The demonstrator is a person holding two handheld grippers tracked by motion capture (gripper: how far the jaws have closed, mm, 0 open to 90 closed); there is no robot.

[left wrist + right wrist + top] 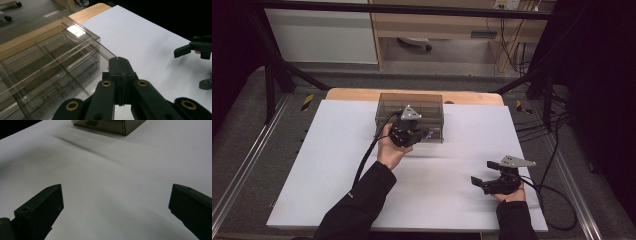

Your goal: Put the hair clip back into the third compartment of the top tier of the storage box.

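One clear plastic box (410, 116) with dividers inside stands at the far middle of the white surface (312, 170), close to the far edge where a strip of bare wood shows, and in the left gripper view its walls and inner partitions (47, 72) spread across the left half of the frame, smoky and see-through. At its near right corner sits the left claw (424, 134), its tips right at the front wall of the box; in its own view the left claw (119, 60) has both jaws pressed flat together, closed, with a thin clear edge of the box running up to the tips, though whether that edge is pinched between them cannot be told. A hand (389, 150) in a dark sleeve holds this claw from below, and a black cable trails away from it toward the near left. Well apart from the box, at the near right of the surface, the right claw (482, 172) rests low with its jaws spread wide and pointing left, nothing between them; in the right gripper view the two black jaws stand far apart over bare white surface (105, 195), with the box (110, 125) far off at the top of that frame
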